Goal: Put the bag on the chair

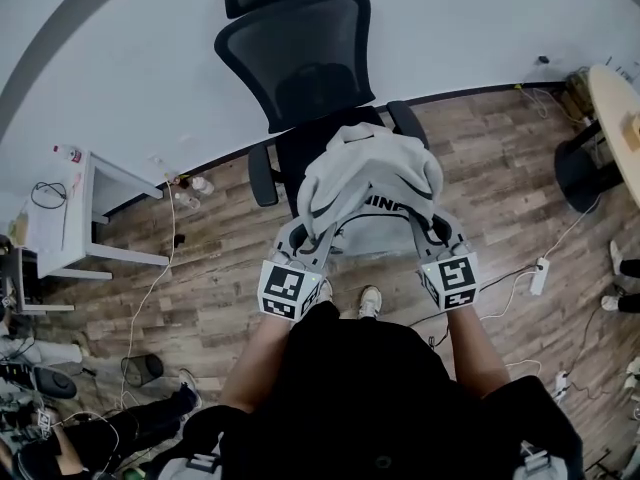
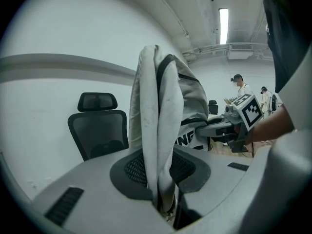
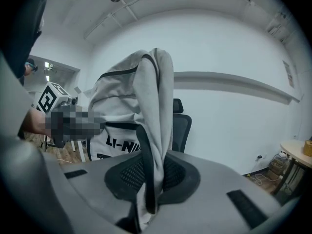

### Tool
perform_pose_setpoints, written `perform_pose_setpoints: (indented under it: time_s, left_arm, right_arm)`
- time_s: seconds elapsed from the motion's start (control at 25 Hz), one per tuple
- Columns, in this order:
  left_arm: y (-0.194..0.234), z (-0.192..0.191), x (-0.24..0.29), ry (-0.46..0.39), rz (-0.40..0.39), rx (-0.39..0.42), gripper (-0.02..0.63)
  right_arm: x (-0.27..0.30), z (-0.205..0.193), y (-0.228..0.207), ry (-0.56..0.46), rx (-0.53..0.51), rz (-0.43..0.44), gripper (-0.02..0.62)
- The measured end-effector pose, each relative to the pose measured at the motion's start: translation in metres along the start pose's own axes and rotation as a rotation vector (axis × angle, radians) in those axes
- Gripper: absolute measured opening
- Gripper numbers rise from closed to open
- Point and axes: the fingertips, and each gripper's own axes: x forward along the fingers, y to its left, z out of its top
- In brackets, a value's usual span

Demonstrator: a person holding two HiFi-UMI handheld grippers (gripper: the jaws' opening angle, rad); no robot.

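Grey cloth bag (image 1: 370, 173) — soft, floppy (light, we judge) — folds pinched in our left gripper (image 1: 316, 230) and right gripper (image 1: 428, 226).

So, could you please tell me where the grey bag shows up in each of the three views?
Head view: the bag sits at the centre, over the seat of the chair.
Left gripper view: the bag is a tall fold at the centre, rising from the bottom edge.
Right gripper view: the bag fills the centre and centre-left.
Shared landmark: the black chair, left of the bag or just right behind it.
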Motion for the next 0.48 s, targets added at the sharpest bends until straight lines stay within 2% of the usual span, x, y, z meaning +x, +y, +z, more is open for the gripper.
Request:
perform_pose_setpoints:
  time_s: [0.2,0.48]
  left_arm:
    - [0.013,-0.005,0.007,0.008,0.005,-0.021,0.092]
    - [0.067,-0.007,0.031,0.036,0.015,-0.024,0.092]
  right_arm:
    - [0.017,0.001,-0.002,0.014,-0.009,0.012,0.055]
    - [0.080,0.009,-0.005,0.042,-0.009,0.037,0.057]
